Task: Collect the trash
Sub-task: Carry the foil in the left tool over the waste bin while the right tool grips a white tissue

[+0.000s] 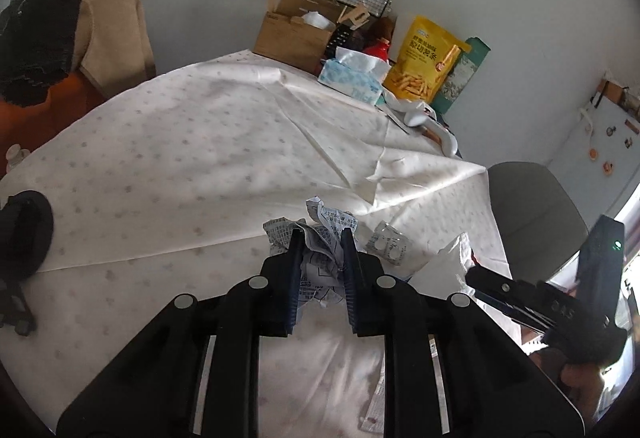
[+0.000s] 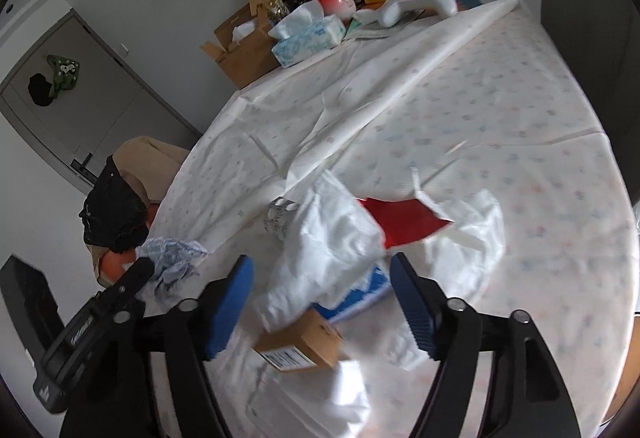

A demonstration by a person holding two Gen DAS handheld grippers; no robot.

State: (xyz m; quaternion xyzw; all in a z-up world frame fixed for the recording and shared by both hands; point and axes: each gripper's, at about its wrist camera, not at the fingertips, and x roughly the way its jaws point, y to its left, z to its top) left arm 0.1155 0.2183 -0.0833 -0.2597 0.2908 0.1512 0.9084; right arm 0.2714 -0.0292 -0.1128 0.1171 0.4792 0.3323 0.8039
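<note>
Crumpled printed paper [image 1: 320,238] stands upright, pinched in the left gripper [image 1: 322,238]; right gripper [image 2: 322,270] spread over white bag [image 2: 340,238]

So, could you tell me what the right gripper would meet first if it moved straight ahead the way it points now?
Most likely the white plastic bag, which lies between the open fingers of the right gripper and just ahead of them. Depth is hard to judge in this view.
</note>
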